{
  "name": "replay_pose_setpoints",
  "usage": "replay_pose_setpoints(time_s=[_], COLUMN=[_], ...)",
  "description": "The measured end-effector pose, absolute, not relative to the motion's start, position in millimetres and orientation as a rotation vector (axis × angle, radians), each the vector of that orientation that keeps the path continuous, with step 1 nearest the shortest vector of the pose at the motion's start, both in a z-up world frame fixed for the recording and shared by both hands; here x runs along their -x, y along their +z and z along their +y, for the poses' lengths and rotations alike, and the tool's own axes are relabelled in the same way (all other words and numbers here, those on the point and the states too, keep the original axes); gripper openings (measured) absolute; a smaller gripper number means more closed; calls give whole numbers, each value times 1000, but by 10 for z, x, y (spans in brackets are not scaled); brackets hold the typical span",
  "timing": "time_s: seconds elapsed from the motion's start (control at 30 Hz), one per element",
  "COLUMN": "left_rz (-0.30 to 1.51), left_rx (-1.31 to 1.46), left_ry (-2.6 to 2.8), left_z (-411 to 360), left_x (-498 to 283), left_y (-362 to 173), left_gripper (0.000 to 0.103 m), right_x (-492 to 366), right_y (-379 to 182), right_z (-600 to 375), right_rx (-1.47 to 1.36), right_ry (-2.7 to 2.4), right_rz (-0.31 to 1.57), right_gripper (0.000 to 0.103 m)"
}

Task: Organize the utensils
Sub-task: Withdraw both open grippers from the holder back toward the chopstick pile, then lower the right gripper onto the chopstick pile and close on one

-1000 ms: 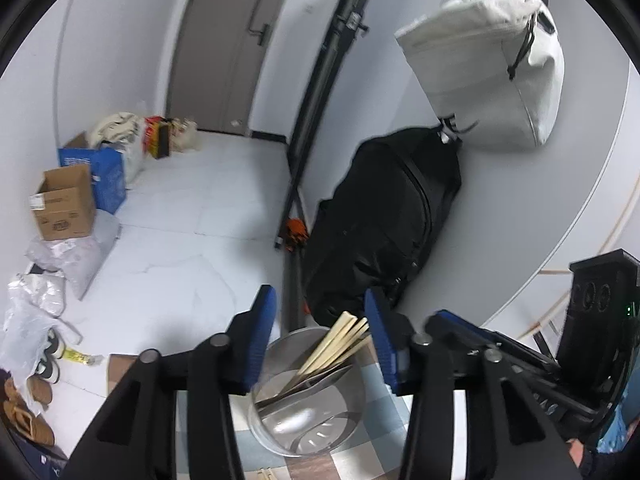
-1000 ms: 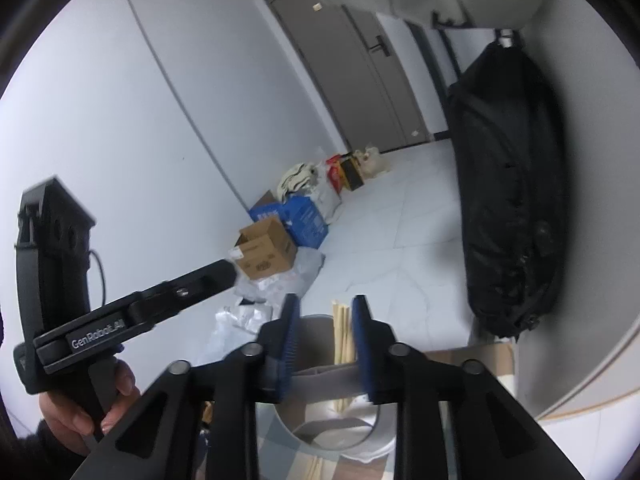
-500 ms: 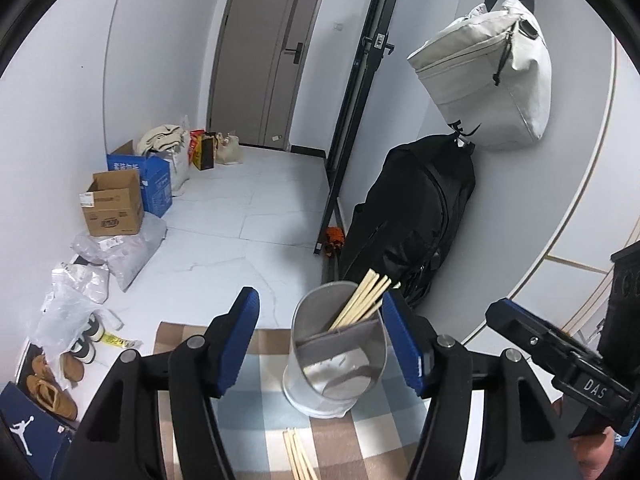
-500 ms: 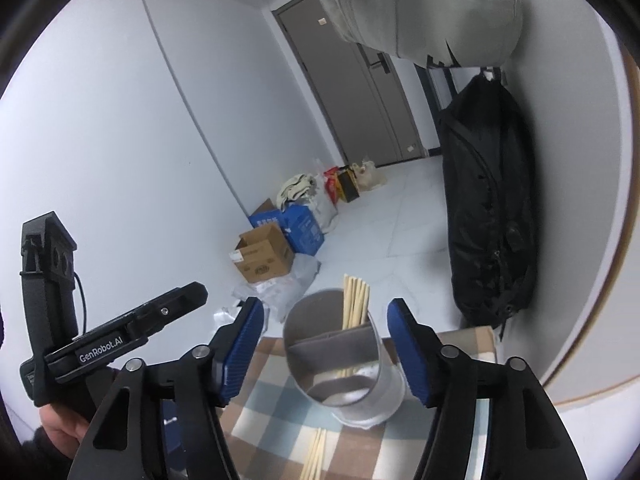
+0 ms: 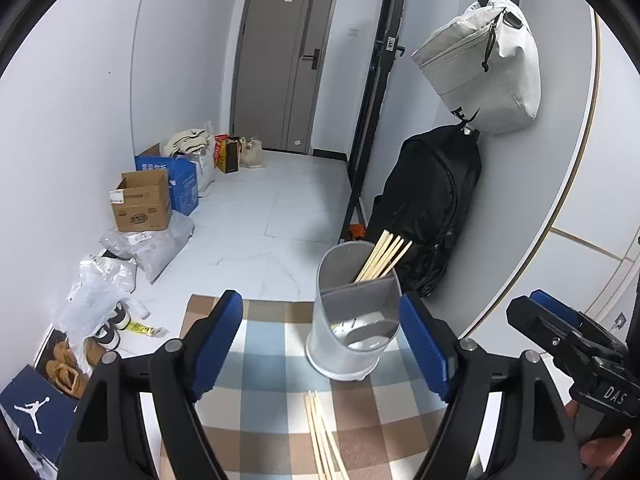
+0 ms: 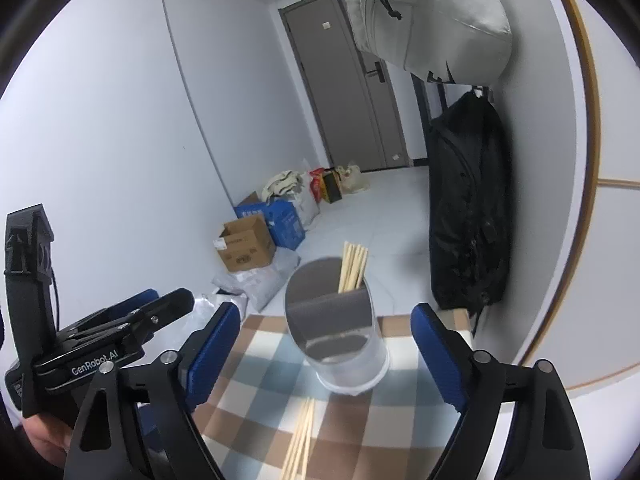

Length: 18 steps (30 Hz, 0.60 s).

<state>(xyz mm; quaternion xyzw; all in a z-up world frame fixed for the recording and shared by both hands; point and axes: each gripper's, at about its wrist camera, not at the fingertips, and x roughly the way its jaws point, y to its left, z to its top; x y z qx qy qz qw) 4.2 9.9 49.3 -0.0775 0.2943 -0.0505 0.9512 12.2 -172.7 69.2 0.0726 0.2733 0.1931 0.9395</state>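
A grey two-compartment utensil holder (image 5: pixel 354 316) (image 6: pixel 336 328) stands on the checked tablecloth (image 5: pixel 272 360) (image 6: pixel 260 364). Several wooden chopsticks (image 5: pixel 386 254) (image 6: pixel 352 266) lean in its far compartment. More chopsticks (image 5: pixel 322 436) (image 6: pixel 300 440) lie loose on the cloth in front of it. My left gripper (image 5: pixel 322 344) is back from the holder, its jaws opening wide with nothing between the pads. My right gripper (image 6: pixel 326 354) also stands back with jaws opening and empty. Each gripper shows in the other's view, the right (image 5: pixel 568 328) and the left (image 6: pixel 120 328).
A black backpack (image 5: pixel 432 204) and a pale bag (image 5: pixel 484 64) hang on the wall beyond the table. Cardboard boxes (image 5: pixel 142 202), plastic bags and shoes (image 5: pixel 66 364) lie on the floor at the left. The table's far edge is just behind the holder.
Both grippers pulled back from the holder and their jaws spread much wider. The holder now stands free on the cloth, and loose chopsticks in front of it came into view.
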Motion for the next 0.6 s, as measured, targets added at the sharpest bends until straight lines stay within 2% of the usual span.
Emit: replay_pose_setpoints(time_s=[0.17, 0.27, 0.6], left_rz=[605, 616, 674], left_rx=[146, 140, 176], left_ry=[-87, -76, -30], left_z=[108, 118, 284], left_x=[70, 120, 106], left_y=[344, 242, -175], left_gripper=[77, 84, 84], right_x=[-3, 48, 68], right_y=[540, 426, -59], right_z=[-1701, -1689, -1613], right_rx=[-138, -127, -98], right_ry=[395, 403, 419], right_rz=[583, 598, 707], right_gripper=[91, 93, 93])
